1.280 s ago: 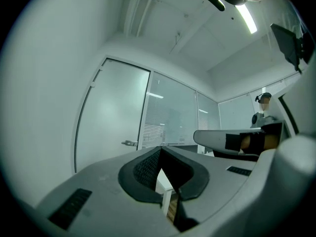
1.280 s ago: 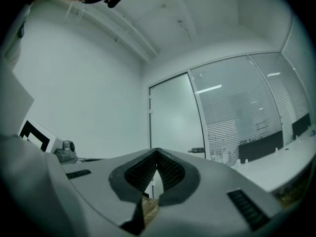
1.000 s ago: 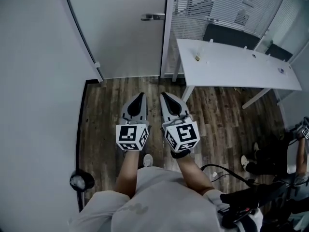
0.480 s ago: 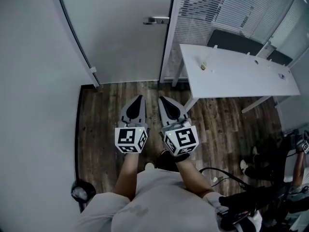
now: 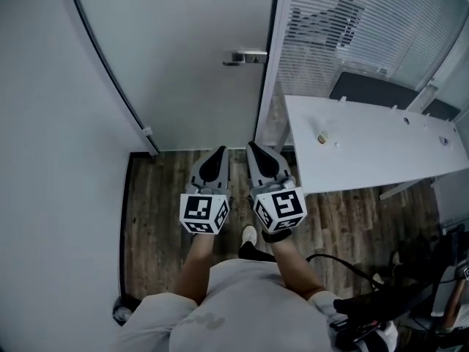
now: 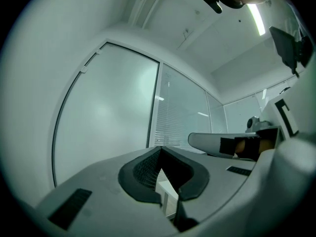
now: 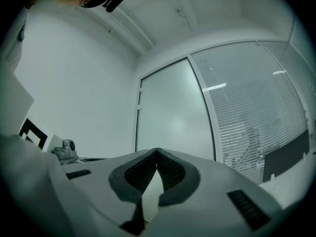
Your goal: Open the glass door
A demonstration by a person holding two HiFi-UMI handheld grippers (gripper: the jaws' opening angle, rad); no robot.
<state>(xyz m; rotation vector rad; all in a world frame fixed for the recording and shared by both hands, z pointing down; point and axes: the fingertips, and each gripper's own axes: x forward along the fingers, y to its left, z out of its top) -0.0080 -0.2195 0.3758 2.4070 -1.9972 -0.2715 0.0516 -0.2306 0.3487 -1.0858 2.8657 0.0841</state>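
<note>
The frosted glass door (image 5: 190,57) stands closed straight ahead, its metal lever handle (image 5: 245,57) at its right edge beside the white frame. In the head view my left gripper (image 5: 220,152) and right gripper (image 5: 253,147) are held side by side, pointing at the door's foot and well short of the handle. Both are shut with nothing between their jaws. The left gripper view has the shut left gripper (image 6: 159,149) before the door pane (image 6: 103,122). Seen in the right gripper view, the right gripper (image 7: 157,151) has its tips meeting in front of the door (image 7: 173,112).
A glass partition with blinds (image 5: 352,28) adjoins the door on the right. A white table (image 5: 381,160) with a small object (image 5: 322,136) stands close on the right. A white wall (image 5: 51,160) runs along the left. Black cables (image 5: 352,270) lie at the lower right.
Both grippers have moved forward together toward the door, still shut. The door and its handle appear nearer and larger, and the table has slid to the right in the head view.
</note>
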